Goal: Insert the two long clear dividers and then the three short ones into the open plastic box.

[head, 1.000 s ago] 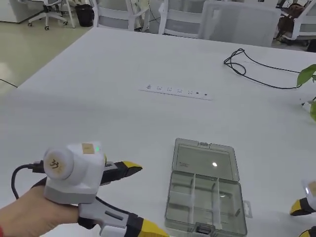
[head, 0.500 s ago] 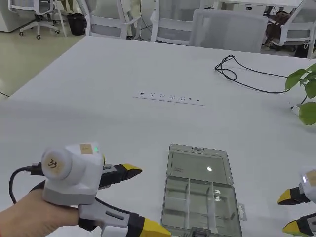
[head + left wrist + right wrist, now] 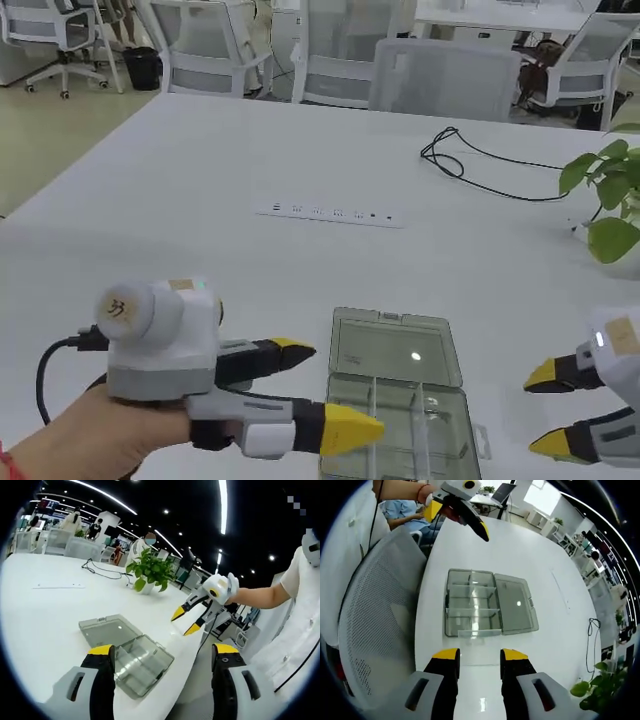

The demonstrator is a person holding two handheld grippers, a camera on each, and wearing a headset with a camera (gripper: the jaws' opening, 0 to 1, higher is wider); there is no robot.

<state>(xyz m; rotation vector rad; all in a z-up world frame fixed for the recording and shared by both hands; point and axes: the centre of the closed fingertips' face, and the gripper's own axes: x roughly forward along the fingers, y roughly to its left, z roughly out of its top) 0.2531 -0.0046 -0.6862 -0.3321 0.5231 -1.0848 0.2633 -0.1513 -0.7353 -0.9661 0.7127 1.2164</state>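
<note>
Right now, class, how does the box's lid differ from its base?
The lid is one plain, undivided panel; the base is split into compartments by clear dividers. In the head view the lid lies farther from the person, the base nearer. Both are smoky clear plastic, lying flat on the white table.

Both grippers held out, jaws parted

In the head view the left gripper (image 3: pixel 340 390) is low on the left, held by the left hand (image 3: pixel 95 440). Its yellow-tipped jaws point to the right and stand well apart. The right gripper (image 3: pixel 533 412) comes in from the right edge with its jaws pointing left, also apart. The two grippers face each other and do not touch. The left gripper view shows its own jaws widely spread, and the right gripper at the end of a bare forearm (image 3: pixel 260 594) with a white short sleeve (image 3: pixel 302 577). The right gripper view shows its own jaws with a narrower gap.
</note>
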